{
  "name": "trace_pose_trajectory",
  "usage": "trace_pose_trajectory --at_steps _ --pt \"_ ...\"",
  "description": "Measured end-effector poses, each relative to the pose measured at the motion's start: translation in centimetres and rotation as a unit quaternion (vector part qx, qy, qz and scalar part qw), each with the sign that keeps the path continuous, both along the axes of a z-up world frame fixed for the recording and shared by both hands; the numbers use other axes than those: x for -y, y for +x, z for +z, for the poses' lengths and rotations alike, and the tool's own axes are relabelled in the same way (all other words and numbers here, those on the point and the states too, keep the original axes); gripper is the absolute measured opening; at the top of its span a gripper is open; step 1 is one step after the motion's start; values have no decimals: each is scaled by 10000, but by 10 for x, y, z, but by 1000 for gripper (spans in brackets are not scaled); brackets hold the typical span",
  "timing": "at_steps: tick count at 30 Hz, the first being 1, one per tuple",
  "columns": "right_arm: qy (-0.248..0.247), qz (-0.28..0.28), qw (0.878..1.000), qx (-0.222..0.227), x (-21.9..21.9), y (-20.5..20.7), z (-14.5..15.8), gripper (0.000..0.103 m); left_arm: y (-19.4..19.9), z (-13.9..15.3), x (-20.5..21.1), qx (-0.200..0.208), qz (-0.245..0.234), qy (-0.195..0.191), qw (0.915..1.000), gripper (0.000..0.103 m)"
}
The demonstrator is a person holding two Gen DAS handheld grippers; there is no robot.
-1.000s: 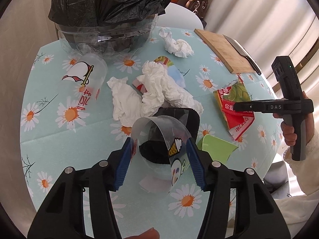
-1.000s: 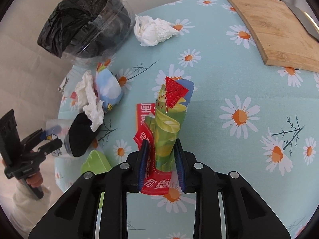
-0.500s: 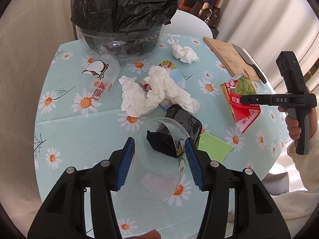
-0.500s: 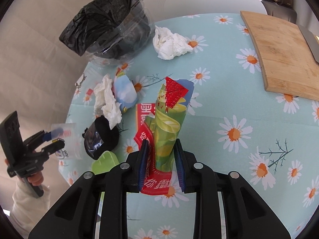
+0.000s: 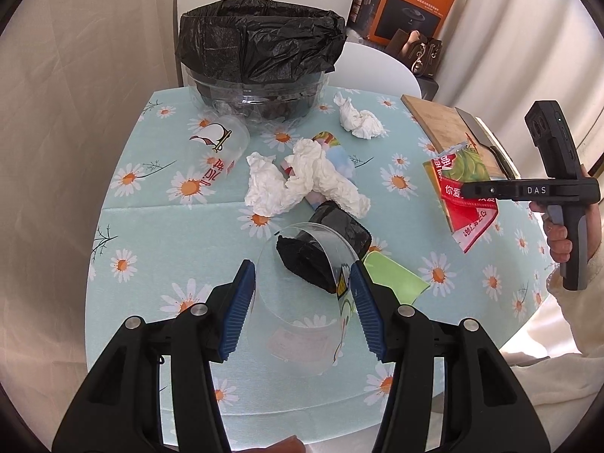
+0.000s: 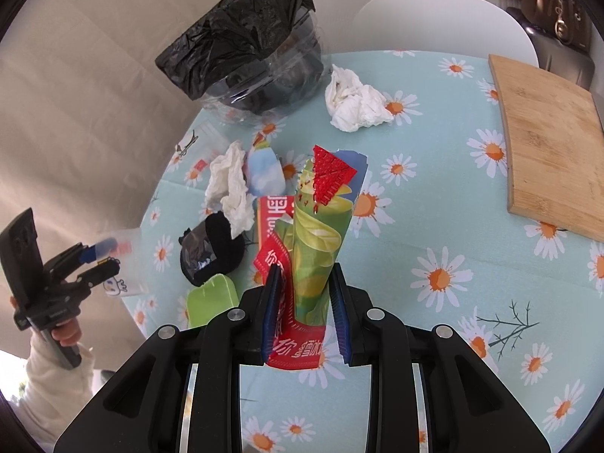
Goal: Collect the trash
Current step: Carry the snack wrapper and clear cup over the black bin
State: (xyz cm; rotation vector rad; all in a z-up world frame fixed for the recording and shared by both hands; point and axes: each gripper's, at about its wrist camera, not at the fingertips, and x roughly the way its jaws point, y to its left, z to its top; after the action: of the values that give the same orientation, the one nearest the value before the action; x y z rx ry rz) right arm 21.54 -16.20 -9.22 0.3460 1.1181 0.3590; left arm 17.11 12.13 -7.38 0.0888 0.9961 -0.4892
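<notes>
Clamping a clear cup (image 5: 302, 302) between its blue pads, the left gripper (image 5: 304, 307) holds it clear of the table (image 5: 158, 234), mouth turned away toward the litter. The right gripper (image 6: 304, 315) has its jaws pinched together on a red-and-green wrapper (image 6: 317, 234), which stands up from the pads above the cloth.

Judging by the pictures, the job is partly underway: two pieces are lifted, neither is yet in the bin (image 5: 260, 56), which sits at the far edge of the table with a black liner draped over its rim. Whether anything lies inside it cannot be told.

Left on the cloth are a second cup (image 5: 217, 147) on its side near the bin, a heap of tissues (image 5: 302, 181) over a blue packet (image 5: 338, 158), a lone tissue (image 5: 358, 120) just beside the bin, a black wad (image 5: 321, 253) and a green scrap (image 5: 392, 275) near the left gripper.

A board (image 6: 551, 139) with a knife (image 5: 483, 139) on its far side lies off to the right and is likely not trash. Between the held pieces and the bin lies the tissue heap, so both loads probably need carrying over it.
</notes>
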Motion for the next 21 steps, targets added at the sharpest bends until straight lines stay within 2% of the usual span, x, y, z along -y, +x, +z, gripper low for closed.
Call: trace_pose_trajectory --at_steps 15,21 --pt "-61 626 9974 353 19 -23 23 24 -40 21 22 458 433 -97 9980 53" --pt "241 792 9955 457 18 -17 41 24 -32 32 25 542 405 -223 9975 53"
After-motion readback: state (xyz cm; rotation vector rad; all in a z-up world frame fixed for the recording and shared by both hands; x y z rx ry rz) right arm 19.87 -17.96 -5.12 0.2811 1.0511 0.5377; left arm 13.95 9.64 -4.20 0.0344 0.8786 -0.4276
